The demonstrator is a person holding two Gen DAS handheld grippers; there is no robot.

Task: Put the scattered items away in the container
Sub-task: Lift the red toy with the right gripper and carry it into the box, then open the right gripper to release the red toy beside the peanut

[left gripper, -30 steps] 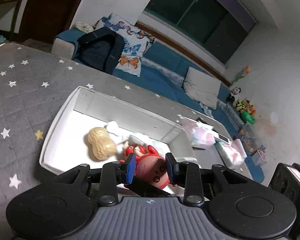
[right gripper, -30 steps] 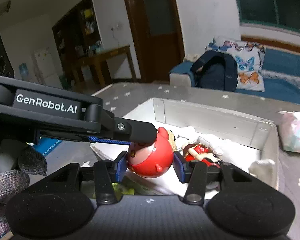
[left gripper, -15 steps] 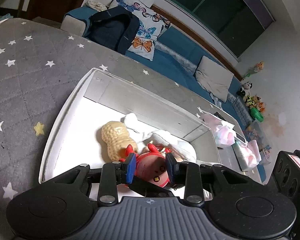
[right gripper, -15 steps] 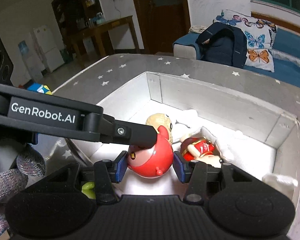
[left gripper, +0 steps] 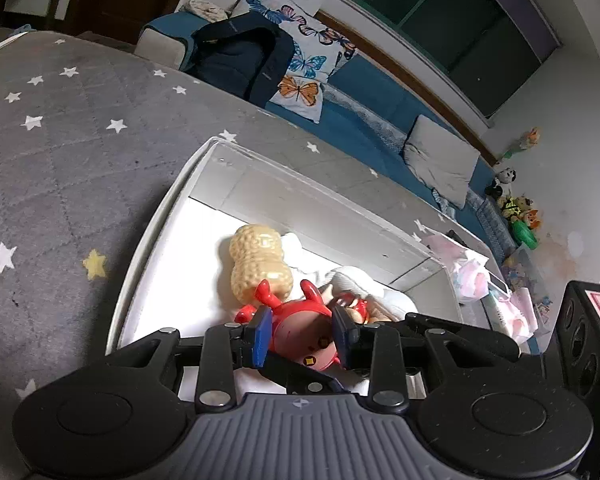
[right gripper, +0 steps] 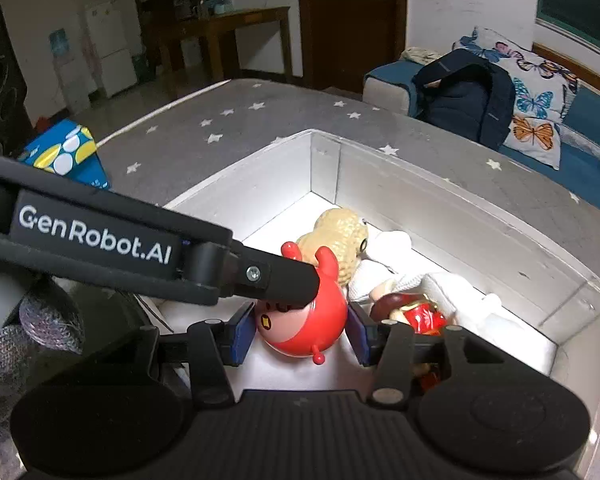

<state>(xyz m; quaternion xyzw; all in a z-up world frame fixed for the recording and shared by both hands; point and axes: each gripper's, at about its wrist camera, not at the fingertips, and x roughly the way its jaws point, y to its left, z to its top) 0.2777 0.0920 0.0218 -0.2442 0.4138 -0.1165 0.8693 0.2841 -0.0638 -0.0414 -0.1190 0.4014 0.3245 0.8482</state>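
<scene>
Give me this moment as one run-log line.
phase: placing | held: red round toy | left gripper: shut on toy | right gripper: shut on toy | over: white box | inside: peanut toy

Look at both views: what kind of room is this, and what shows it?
Probably a home living room: a blue sofa with butterfly cushions, a wooden table by a door, and soft toys along the wall.

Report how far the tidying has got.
Done: the peanut toy and a red doll lie in the white box. In hand: both grippers, left and right, grip the red pig toy over the box. Left: release it. Pink packets sit outside the box.
</scene>
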